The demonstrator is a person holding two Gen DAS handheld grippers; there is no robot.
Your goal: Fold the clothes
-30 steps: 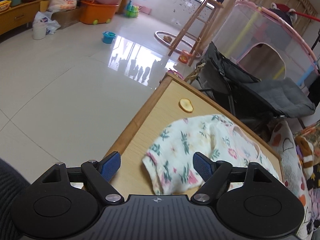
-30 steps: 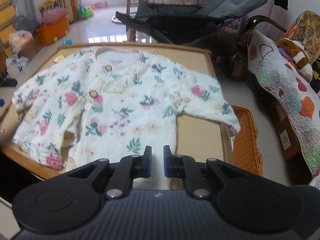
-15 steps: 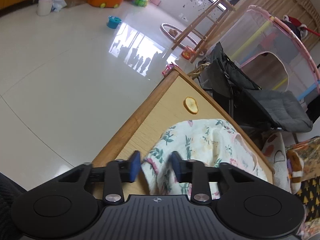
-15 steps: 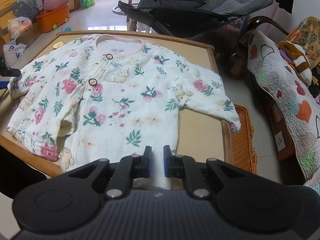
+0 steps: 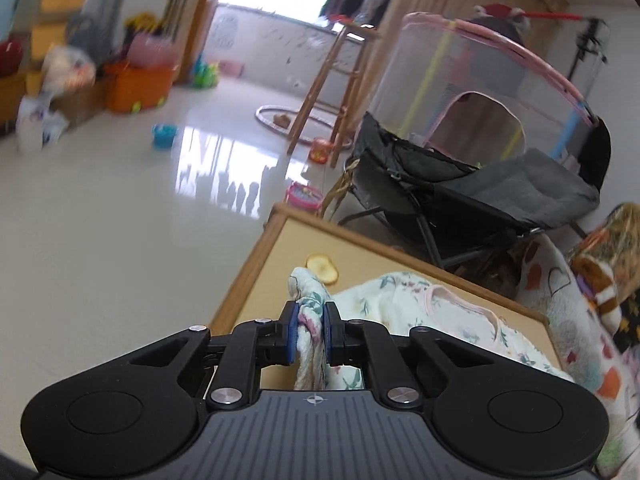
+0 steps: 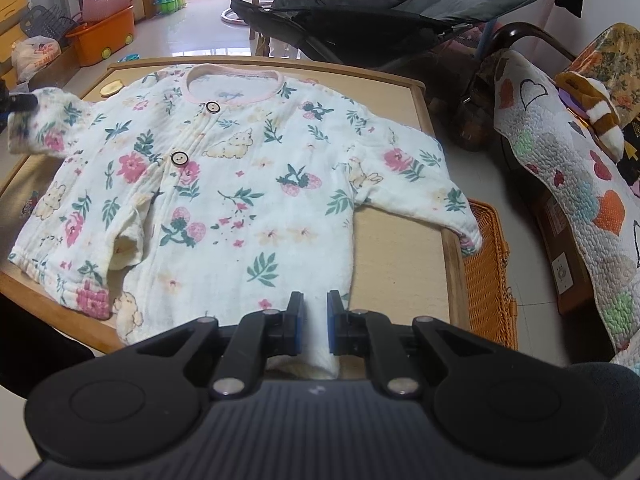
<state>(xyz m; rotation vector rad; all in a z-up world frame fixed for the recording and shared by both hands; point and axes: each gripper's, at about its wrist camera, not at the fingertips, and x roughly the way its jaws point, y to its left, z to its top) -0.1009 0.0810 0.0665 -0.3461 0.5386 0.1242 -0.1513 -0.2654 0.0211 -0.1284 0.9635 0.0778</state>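
A white baby shirt (image 6: pixel 240 184) with a floral print lies face up on the wooden table (image 6: pixel 400 248), neckline at the far side. My left gripper (image 5: pixel 311 320) is closing, and its blue pads pinch the bunched cuff of one sleeve (image 5: pixel 310 304), which is raised off the table. In the right wrist view that lifted sleeve (image 6: pixel 44 120) hangs at the far left. My right gripper (image 6: pixel 314 320) sits at the near edge, shut on the shirt's bottom hem, with white cloth showing between its pads. The other sleeve (image 6: pixel 440 196) reaches the table's right edge.
A small round wooden disc (image 5: pixel 322 268) lies near the table's far left corner. A wicker basket (image 6: pixel 488 280) stands on the floor to the right, beside a quilt-covered seat (image 6: pixel 560 160). A dark reclining chair (image 6: pixel 360 16) stands behind the table. An orange bin (image 6: pixel 104 40) sits far left.
The left gripper's jaws went from wide open around the sleeve cuff to clamped on it, and the cuff has risen off the table. The right gripper and the hem have stayed put.
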